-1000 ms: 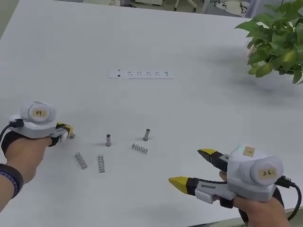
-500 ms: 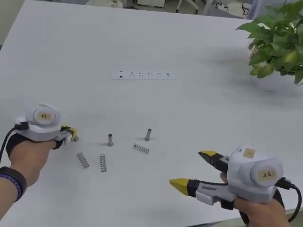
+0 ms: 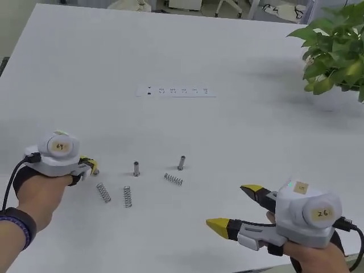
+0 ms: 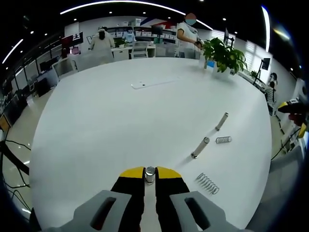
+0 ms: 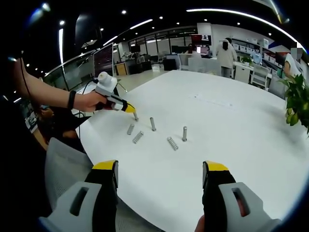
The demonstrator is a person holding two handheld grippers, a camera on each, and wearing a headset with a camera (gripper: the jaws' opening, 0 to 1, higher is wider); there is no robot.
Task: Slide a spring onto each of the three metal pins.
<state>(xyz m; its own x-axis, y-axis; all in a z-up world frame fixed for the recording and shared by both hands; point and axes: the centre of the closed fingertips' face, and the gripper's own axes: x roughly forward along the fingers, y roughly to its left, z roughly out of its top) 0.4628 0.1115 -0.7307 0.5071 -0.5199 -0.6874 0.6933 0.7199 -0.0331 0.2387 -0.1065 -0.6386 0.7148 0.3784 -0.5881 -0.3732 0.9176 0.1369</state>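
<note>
Steel springs (image 3: pixel 127 196) lay flat on the table (image 3: pixel 239 131), the nearest spring (image 3: pixel 103 192) just beside our left gripper (image 3: pixel 91 165), whose jaws were clamped on a metal pin (image 4: pixel 150 174). Our right gripper (image 3: pixel 233 207) gaped empty, well apart from them, so we judged it had the longer reach.

I record the left gripper (image 3: pixel 91 166) and right gripper (image 3: pixel 233 207) as white-bodied, black-jawed, yellow-tipped. Table (image 3: pixel 170 45) plain white; pins (image 3: pixel 136 168) and springs (image 3: pixel 127 196) silver-grey; plant (image 3: pixel 335 45), upper right, green.
</note>
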